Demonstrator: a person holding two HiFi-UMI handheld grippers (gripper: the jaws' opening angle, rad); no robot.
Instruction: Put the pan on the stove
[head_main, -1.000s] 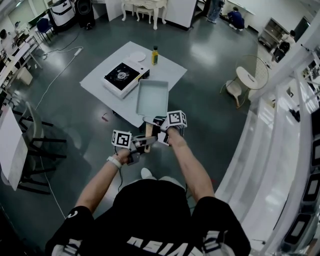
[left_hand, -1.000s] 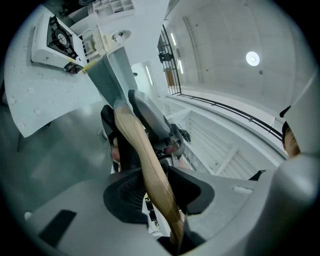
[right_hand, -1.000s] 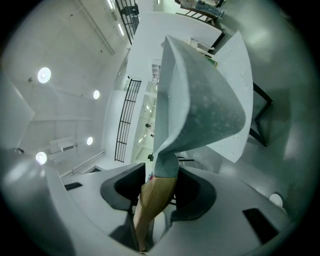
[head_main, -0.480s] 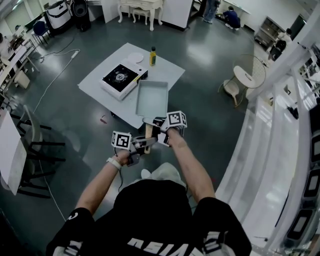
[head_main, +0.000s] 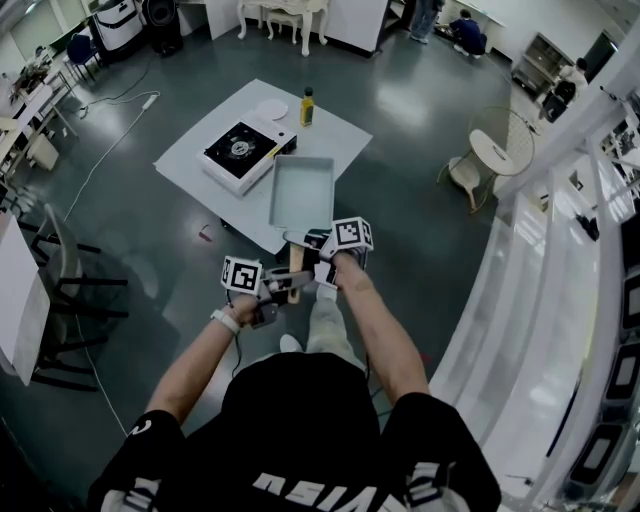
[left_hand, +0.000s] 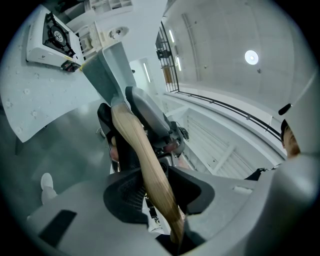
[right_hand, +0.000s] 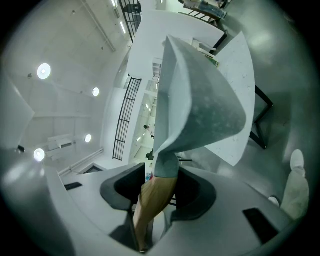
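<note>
A rectangular grey pan (head_main: 302, 192) with a wooden handle (head_main: 295, 262) hangs in the air over the near edge of a white table (head_main: 335, 130). My left gripper (head_main: 288, 284) is shut on the handle's rear end (left_hand: 152, 180). My right gripper (head_main: 318, 263) is shut on the handle just behind the pan body (right_hand: 156, 192). The pan (right_hand: 205, 100) fills the right gripper view from below. The black-topped stove (head_main: 240, 152) sits on the table beyond the pan, to its left; it also shows as the stove (left_hand: 50, 35) in the left gripper view.
A yellow-capped bottle (head_main: 308, 106) and a white plate (head_main: 271, 110) stand at the table's far side. A round white chair (head_main: 495, 155) is at the right, black chairs (head_main: 70, 290) at the left, and a long white counter (head_main: 560, 300) runs along the right.
Both grips on the handle are unchanged and the pan has barely shifted. The person's leg has stepped forward beneath the arms.
</note>
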